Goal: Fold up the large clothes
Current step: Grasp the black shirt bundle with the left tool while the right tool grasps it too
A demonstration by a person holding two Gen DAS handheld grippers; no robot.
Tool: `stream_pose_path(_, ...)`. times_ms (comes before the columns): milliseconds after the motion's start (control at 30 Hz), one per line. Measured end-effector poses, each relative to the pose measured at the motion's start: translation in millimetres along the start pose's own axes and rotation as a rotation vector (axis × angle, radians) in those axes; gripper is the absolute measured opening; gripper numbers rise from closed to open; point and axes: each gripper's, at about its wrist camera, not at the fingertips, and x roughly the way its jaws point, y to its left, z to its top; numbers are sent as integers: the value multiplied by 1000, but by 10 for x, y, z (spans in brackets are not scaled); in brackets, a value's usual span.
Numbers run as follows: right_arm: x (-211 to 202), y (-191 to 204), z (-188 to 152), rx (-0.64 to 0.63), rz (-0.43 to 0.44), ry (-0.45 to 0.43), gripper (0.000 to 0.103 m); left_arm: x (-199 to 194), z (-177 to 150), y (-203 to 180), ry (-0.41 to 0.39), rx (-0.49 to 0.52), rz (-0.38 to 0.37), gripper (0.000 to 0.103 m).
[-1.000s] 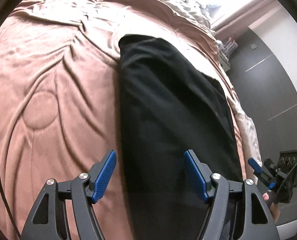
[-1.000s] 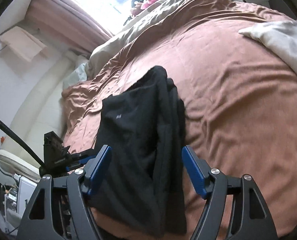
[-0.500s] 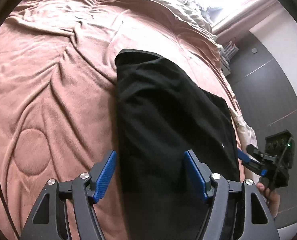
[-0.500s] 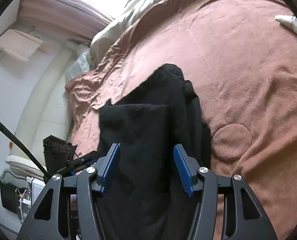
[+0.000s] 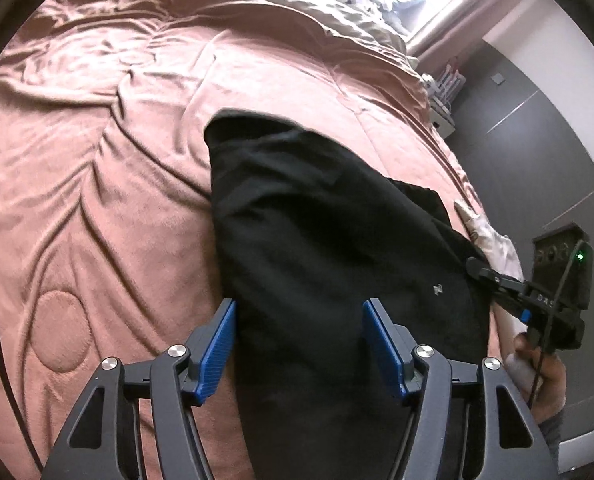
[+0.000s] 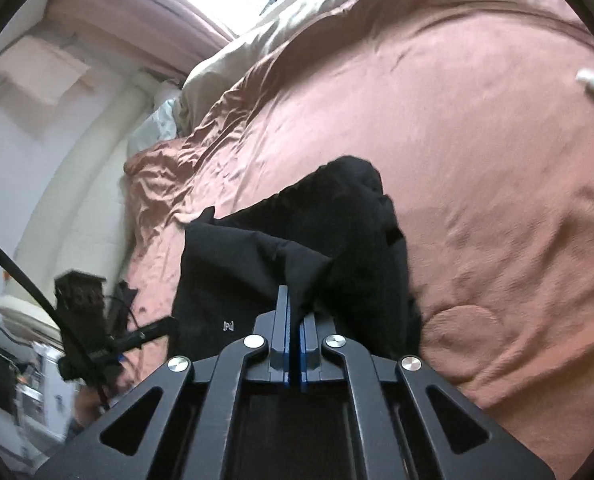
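The right tongs [image 6: 295,312], black-framed with blue pads, have just closed and now pinch a raised fold of the black, partly folded fabric garment [image 6: 337,240], which peaks into a tent at the pads. The garment lies on the pinkish-brown quilted bed cover [image 6: 477,140]. A small white logo [image 6: 229,325] shows on the cloth at left. Farther left, the other black tongs [image 6: 153,328] reach toward the garment's edge.
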Motion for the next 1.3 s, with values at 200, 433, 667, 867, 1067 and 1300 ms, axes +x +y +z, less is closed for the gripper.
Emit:
stream_pose_path(200,-23,-245,-218,85,8,-10,0,22,278,-14,-36,23,56,65)
stream_pose_path(433,-16,-338,-330,134,28,-17,0,356,532,102,11,14,95,61)
stream_pose_path(667,-39,-449,-336,146,22,-15,0,694,549,206,62,4,88,52)
stream_pose_path(867,-42,-507,-343,163,22,-6,0,745,581,223,81,1,76,52)
stream_pose_path(1067,-227,-339,-259,124,53,3,1,574,564,137,63,7,69,51)
stream_pose_path(1300,-438,-260,-253,71,36,-40,83,552,568,107,58,-8,79,51)
